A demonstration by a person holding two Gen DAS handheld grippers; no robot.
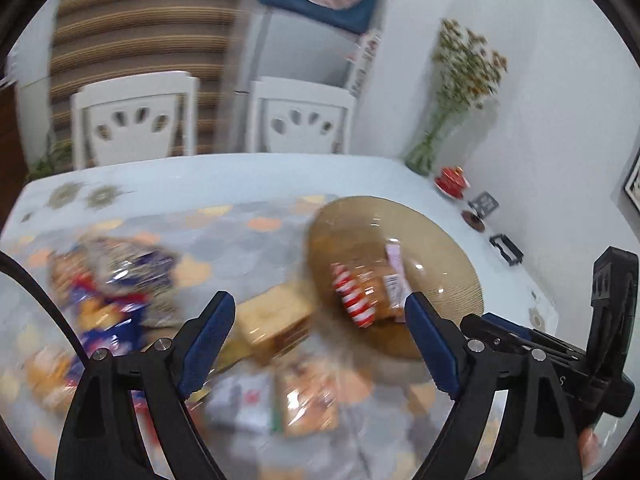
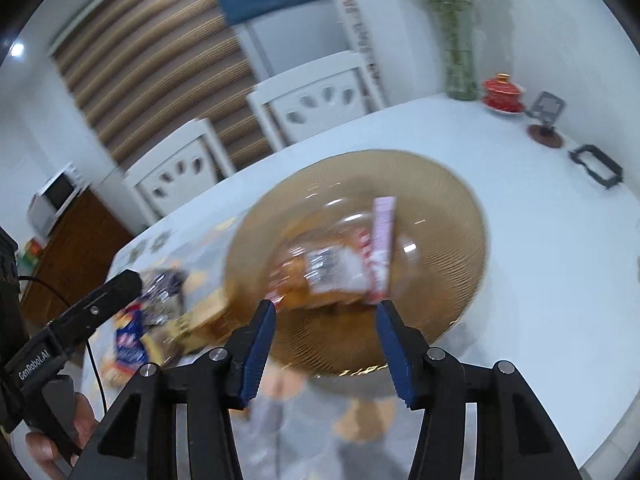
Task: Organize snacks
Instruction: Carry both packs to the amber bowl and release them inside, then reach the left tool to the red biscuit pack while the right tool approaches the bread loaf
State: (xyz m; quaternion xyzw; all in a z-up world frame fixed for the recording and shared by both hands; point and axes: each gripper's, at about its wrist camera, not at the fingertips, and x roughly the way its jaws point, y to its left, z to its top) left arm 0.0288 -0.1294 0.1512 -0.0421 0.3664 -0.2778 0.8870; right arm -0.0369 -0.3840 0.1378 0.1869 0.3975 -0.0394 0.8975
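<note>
A wide amber glass bowl (image 1: pixel 436 236) stands on the table and holds several snack packets, among them a red-and-white striped one (image 1: pixel 354 294) and a pink stick packet (image 1: pixel 394 256). The bowl also shows in the right wrist view (image 2: pixel 452 208). Loose snacks lie left of it: blue and orange packets (image 1: pixel 108 292), a tan box (image 1: pixel 276 320) and flat packets (image 1: pixel 280 400). My left gripper (image 1: pixel 318 322) is open and empty above the loose snacks. My right gripper (image 2: pixel 326 316) is open and empty over the bowl's near rim. Both views are motion-blurred.
Two white chairs (image 1: pixel 136 116) stand behind the table. A glass vase of flowers (image 1: pixel 452 100), a red lidded cup (image 1: pixel 452 180), a small stand (image 1: pixel 482 204) and a black clip (image 1: pixel 506 250) line the right edge by the wall.
</note>
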